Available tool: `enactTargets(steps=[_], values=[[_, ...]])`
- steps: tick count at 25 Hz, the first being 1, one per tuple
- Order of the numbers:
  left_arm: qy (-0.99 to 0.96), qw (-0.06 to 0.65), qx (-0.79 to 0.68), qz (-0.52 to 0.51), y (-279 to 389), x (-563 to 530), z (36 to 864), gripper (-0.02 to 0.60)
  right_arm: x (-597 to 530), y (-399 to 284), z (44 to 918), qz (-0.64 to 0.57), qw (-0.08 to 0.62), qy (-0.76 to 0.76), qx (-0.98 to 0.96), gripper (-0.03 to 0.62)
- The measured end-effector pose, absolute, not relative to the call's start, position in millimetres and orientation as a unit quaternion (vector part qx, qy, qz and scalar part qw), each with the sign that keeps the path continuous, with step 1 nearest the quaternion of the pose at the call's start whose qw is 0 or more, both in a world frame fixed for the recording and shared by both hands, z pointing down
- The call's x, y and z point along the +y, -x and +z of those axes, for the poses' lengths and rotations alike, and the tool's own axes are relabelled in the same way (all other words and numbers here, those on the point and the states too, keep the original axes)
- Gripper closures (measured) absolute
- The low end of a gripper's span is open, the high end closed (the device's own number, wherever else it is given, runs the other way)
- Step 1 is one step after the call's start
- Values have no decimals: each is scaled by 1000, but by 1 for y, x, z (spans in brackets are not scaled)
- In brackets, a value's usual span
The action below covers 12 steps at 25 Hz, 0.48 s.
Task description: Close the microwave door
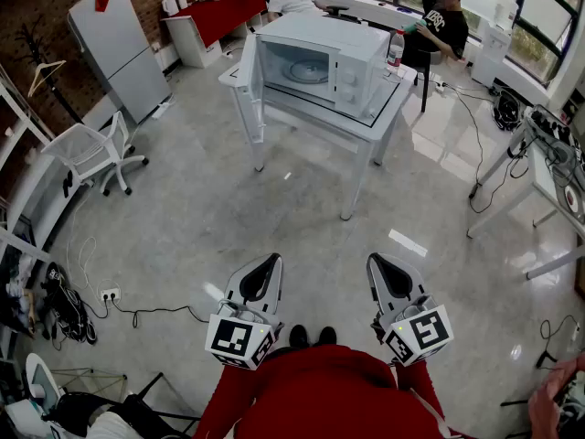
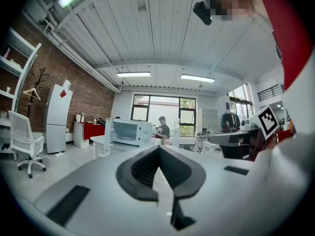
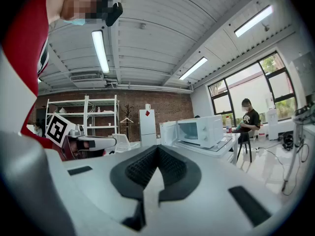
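Note:
A white microwave (image 1: 329, 62) stands on a white table (image 1: 384, 117) across the room, its door (image 1: 249, 76) swung wide open to the left. It also appears far off as the microwave (image 2: 129, 132) in the left gripper view and the microwave (image 3: 199, 130) in the right gripper view. My left gripper (image 1: 271, 263) and right gripper (image 1: 375, 263) are held level close to my body, well short of the table. Both are shut with nothing between the jaws. A plastic bottle (image 1: 395, 48) stands beside the microwave.
A white swivel chair (image 1: 91, 154) and a white fridge (image 1: 119, 44) stand at the left. Cables (image 1: 137, 311) and a power strip lie on the floor near me. Two people sit behind the table. More desks (image 1: 548, 172) stand on the right.

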State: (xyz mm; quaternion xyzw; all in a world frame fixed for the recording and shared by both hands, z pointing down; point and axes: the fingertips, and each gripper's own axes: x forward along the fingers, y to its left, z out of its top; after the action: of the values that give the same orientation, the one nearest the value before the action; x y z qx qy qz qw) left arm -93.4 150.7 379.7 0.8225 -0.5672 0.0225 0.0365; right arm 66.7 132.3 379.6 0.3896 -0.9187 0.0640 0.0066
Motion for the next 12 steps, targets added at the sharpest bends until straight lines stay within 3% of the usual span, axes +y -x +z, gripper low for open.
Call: enactTargets(steps=[12], values=[[-818,47,-573,24,93,143,385,572,126,-71,385,67,11,-382,-922,581]])
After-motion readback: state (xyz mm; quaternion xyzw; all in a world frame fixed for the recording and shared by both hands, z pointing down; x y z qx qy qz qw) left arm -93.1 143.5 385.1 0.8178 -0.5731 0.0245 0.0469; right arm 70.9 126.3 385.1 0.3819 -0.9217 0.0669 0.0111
